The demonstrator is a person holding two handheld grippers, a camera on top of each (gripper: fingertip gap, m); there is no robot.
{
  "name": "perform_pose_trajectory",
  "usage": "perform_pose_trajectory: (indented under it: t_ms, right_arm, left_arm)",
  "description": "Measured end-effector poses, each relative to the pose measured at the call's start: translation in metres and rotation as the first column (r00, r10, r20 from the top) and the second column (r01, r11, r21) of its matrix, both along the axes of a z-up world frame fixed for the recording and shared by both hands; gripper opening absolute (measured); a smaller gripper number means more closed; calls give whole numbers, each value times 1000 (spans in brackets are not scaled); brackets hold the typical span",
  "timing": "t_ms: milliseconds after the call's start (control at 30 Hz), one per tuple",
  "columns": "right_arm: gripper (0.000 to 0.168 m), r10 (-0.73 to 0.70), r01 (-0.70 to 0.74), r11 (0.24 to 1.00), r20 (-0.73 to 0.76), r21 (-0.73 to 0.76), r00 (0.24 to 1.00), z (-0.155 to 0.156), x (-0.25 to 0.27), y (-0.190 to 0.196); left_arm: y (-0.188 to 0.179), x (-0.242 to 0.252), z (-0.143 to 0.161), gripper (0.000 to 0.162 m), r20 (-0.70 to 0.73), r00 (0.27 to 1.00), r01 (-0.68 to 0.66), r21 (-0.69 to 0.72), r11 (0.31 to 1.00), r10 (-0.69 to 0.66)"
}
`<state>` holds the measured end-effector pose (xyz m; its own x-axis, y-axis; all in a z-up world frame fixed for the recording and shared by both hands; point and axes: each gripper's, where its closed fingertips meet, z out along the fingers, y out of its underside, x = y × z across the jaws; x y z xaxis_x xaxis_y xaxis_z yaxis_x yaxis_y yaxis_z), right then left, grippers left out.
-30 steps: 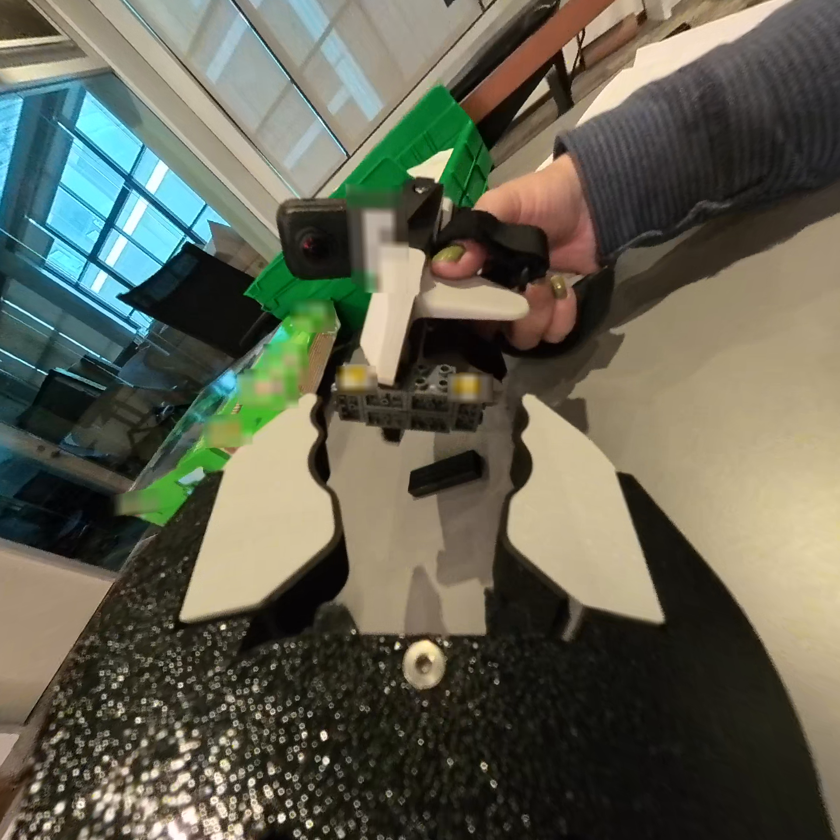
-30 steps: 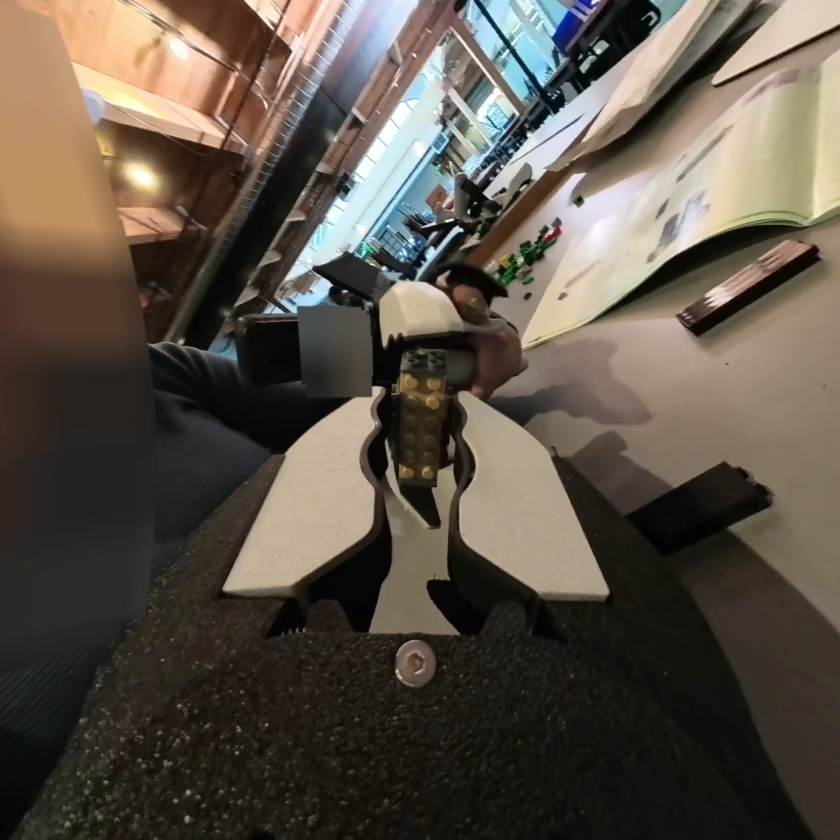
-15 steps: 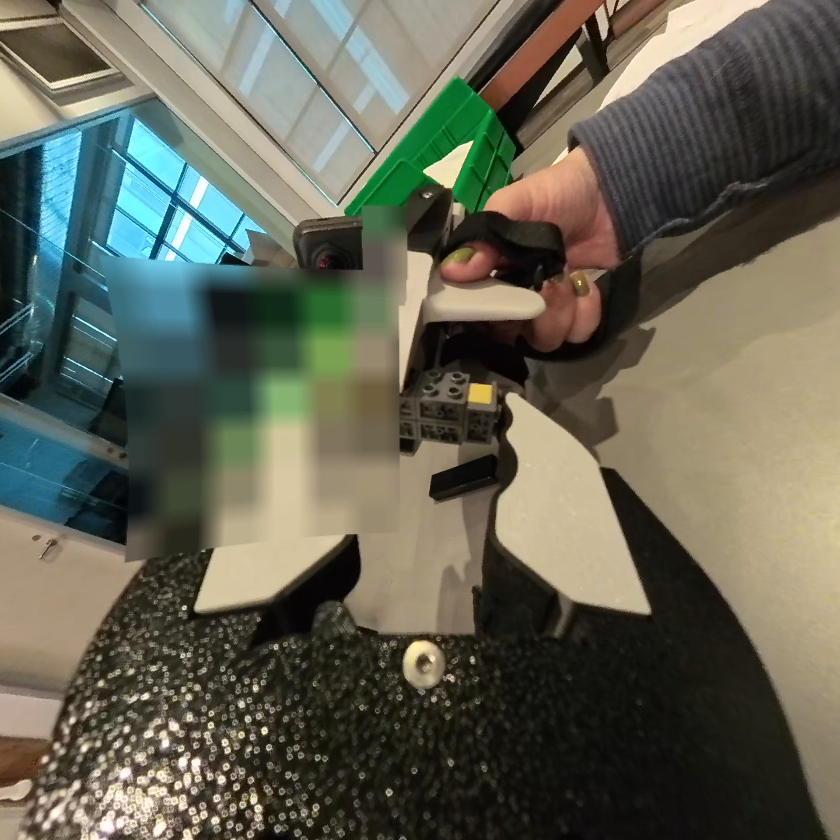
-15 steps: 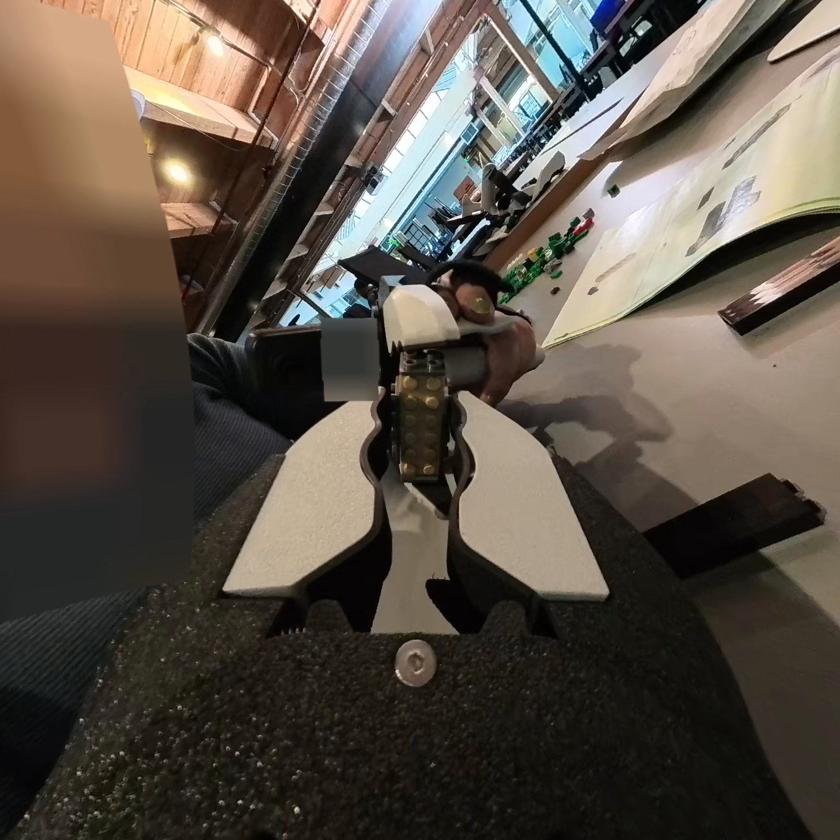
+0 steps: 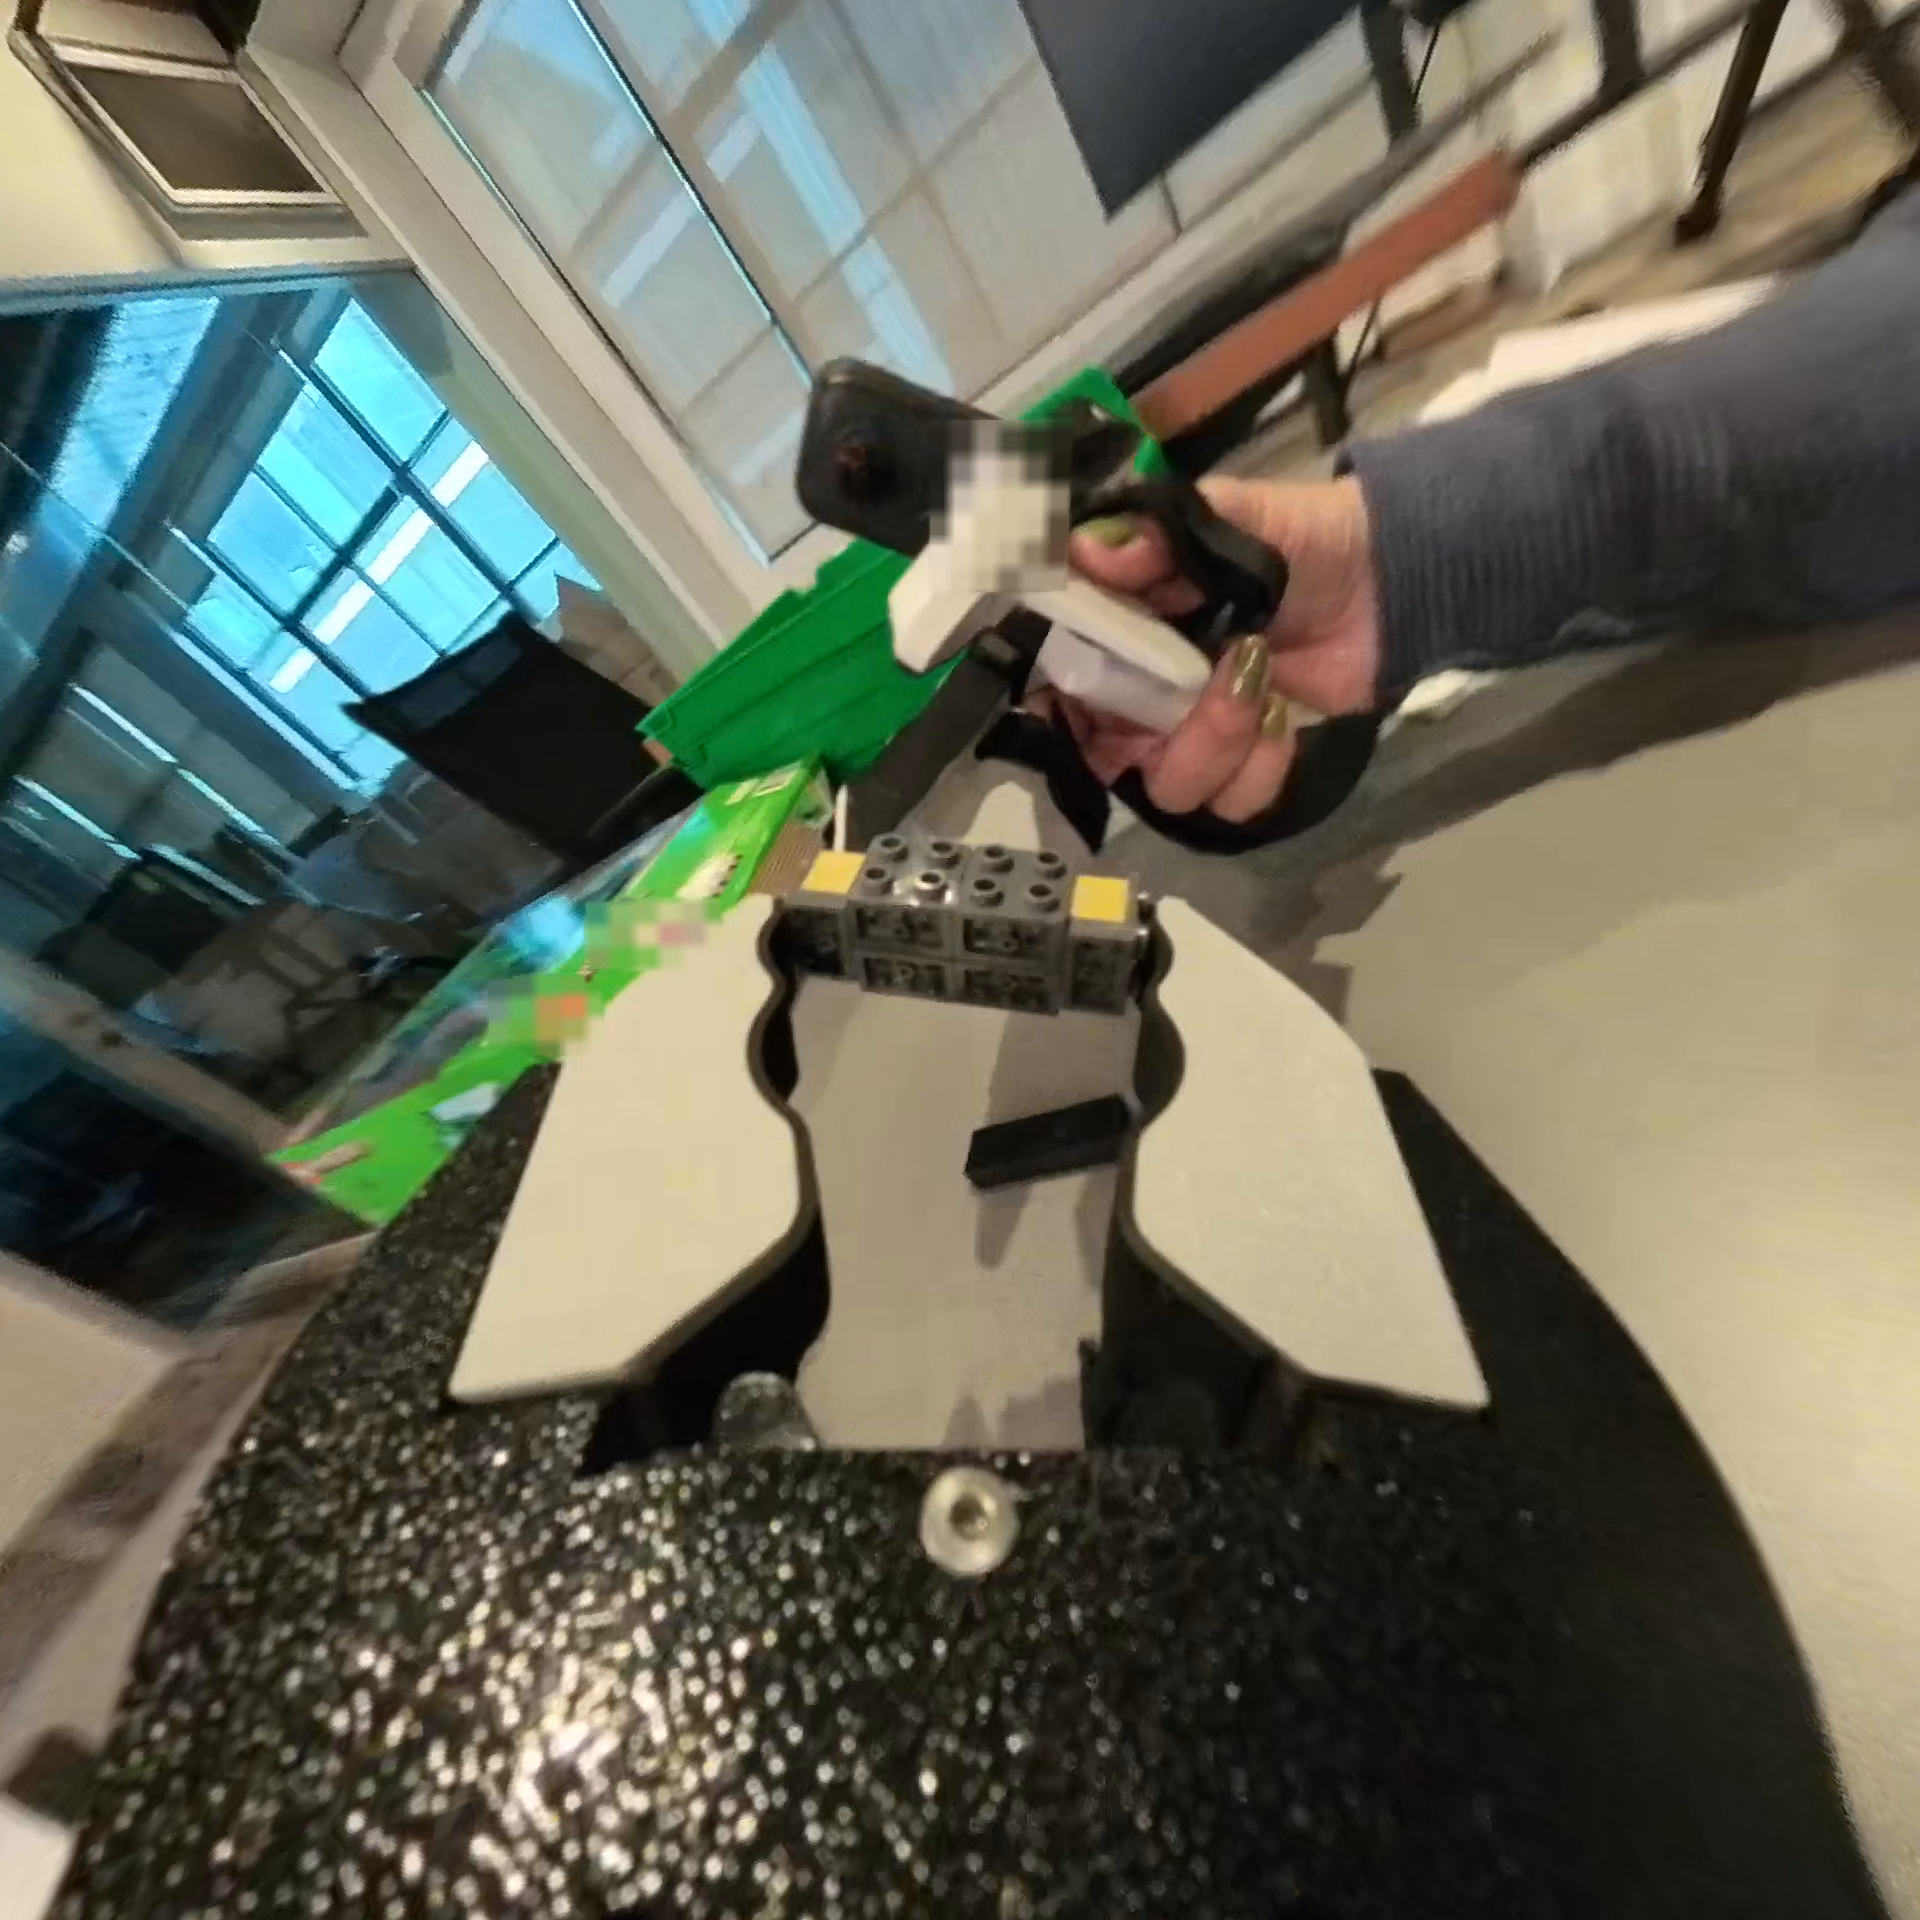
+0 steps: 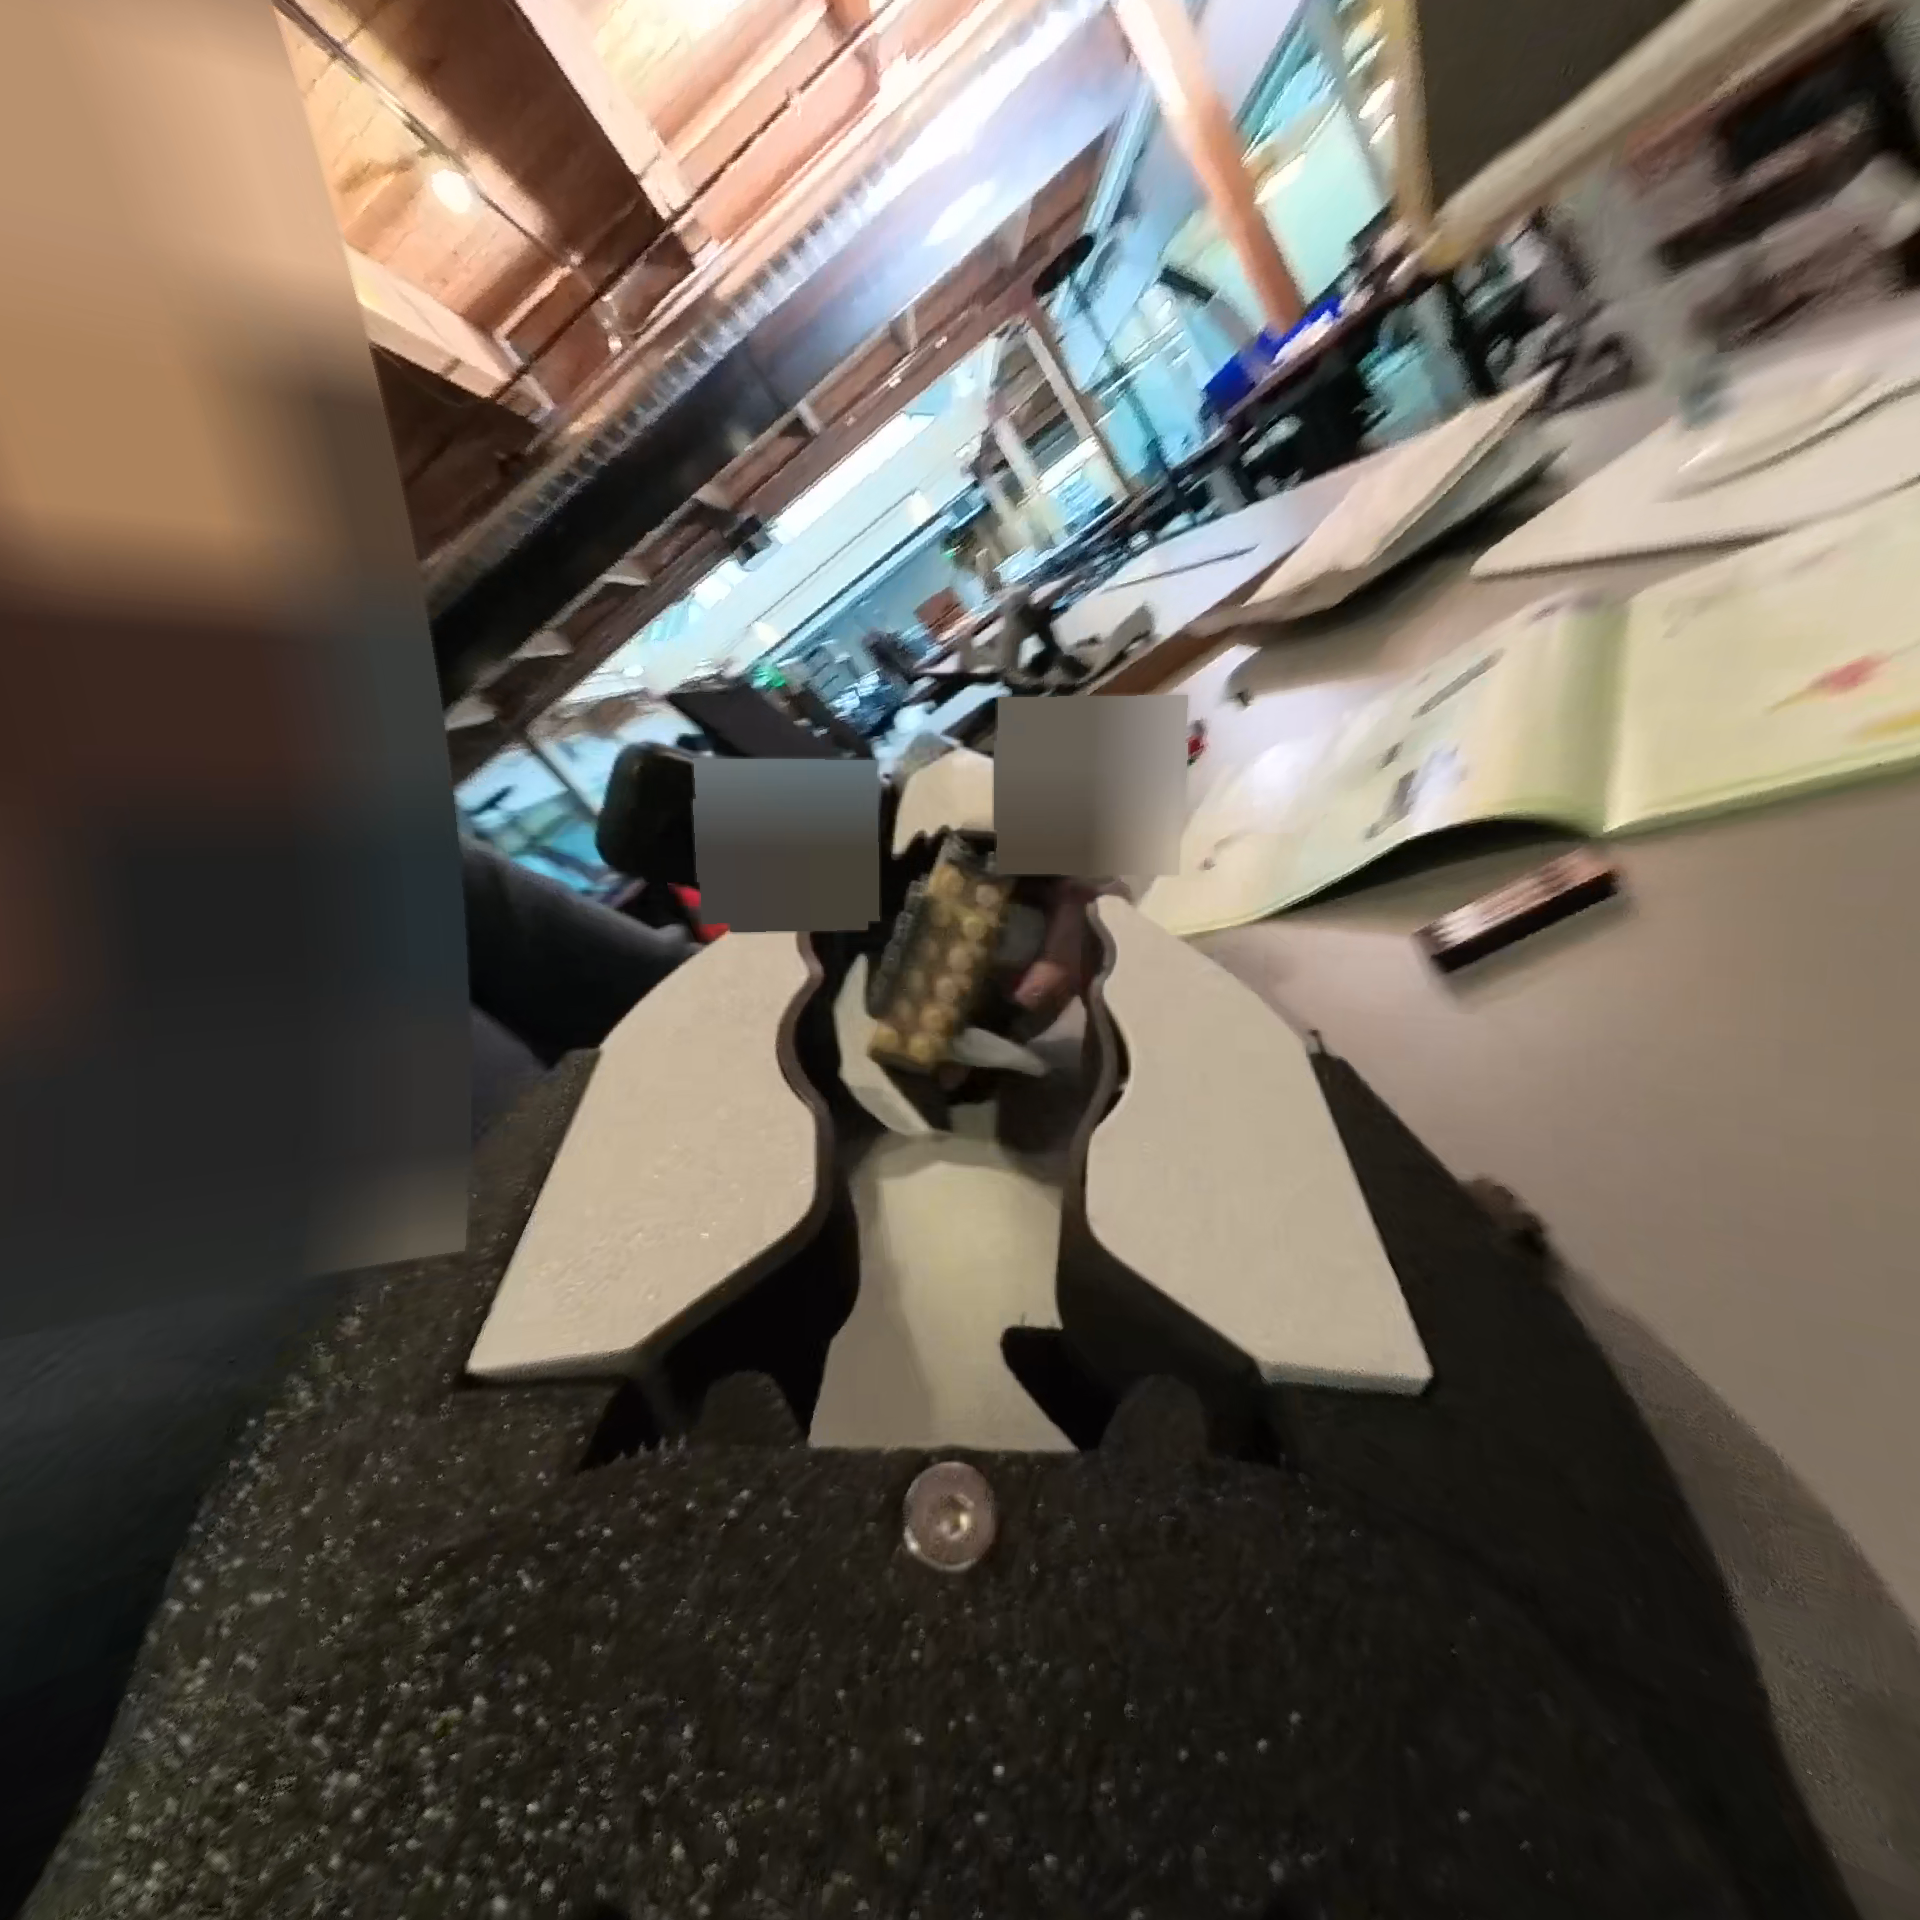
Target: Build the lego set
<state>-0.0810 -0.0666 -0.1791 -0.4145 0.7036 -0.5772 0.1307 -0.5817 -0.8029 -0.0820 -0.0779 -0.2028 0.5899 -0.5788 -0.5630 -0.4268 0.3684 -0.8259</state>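
Note:
A dark grey lego assembly (image 5: 961, 935) with a yellow tile at each end is clamped by its two ends between the fingertips of my left gripper (image 5: 961, 940), above the grey table. My right gripper (image 6: 951, 935) is open and empty. It has backed off from the assembly, whose tan studded side (image 6: 930, 982) shows beyond its tips in the right wrist view. In the left wrist view a hand (image 5: 1247, 644) holds the right gripper up behind the assembly. A small black piece (image 5: 1044, 1138) lies on the table under the left gripper.
A green box (image 5: 436, 1091) and a green bin (image 5: 790, 686) stand at the left. An open instruction booklet (image 6: 1558, 748) lies at the right, with a dark flat piece (image 6: 1522, 914) in front of it. A sleeve (image 5: 1662, 520) crosses the upper right. Left and right tips are no more than a few centimetres apart. The small black piece (image 5: 1044, 1138) lies around 9 centimeters away from my left fingertips.
The right gripper held the assembly and has let go, opened and drawn back. The left gripper was open and has shut on the assembly's ends.

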Motion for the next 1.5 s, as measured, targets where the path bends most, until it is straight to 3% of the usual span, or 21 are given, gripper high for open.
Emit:
perform_pose_trajectory:
  t_ms: [200, 333, 467, 567, 733, 900, 1167, 1300, 1500]
  right_arm:
    - [43, -217, 224, 966, -62, 127, 974, 8, 16, 31]
    - [42, -214, 226, 964, -92, 143, 972, 10, 15, 28]
    - [41, -195, 213, 932, -90, 294, 977, 7, 6, 11]
    - [41, -136, 144, 943, -48, 299, 990, 3, -2, -4]
    - [39, -5, 2, 998, 57, 55, 998, -4, -16, -20]
    - [43, 9, -14, 999, 144, 36, 989, -17, -28, -30]
    - [40, 102, -90, 993, 177, -75, 979, -21, -29, -39]
    - [29, 141, -127, 988, 181, -88, 973, -23, -30, -45]
    - [27, 195, -171, 973, 156, -156, 968, -18, -26, -47]
  left_arm:
    - [-8, -15, 22, 63, 334, 930, 198, -98, 975, -155]
    - [-13, -22, 33, 63, 466, 855, 307, -99, 946, -229]
    - [-15, -24, 35, 63, 521, 815, 358, -108, 927, -254]
    - [-11, -25, 33, 63, 493, 839, 314, -92, 945, -231]
    - [5, -25, 14, 63, 227, 973, 50, -29, 998, -42]
    - [4, -10, -1, 63, 63, 998, 31, 0, 1000, -31]
    - [0, -3, -3, 64, 36, 998, 56, 6, 998, -57]
    - [-2, 2, -4, 64, 26, 997, 72, 12, 997, -73]
    - [-11, 6, 4, 70, 108, 982, 153, -9, 988, -152]
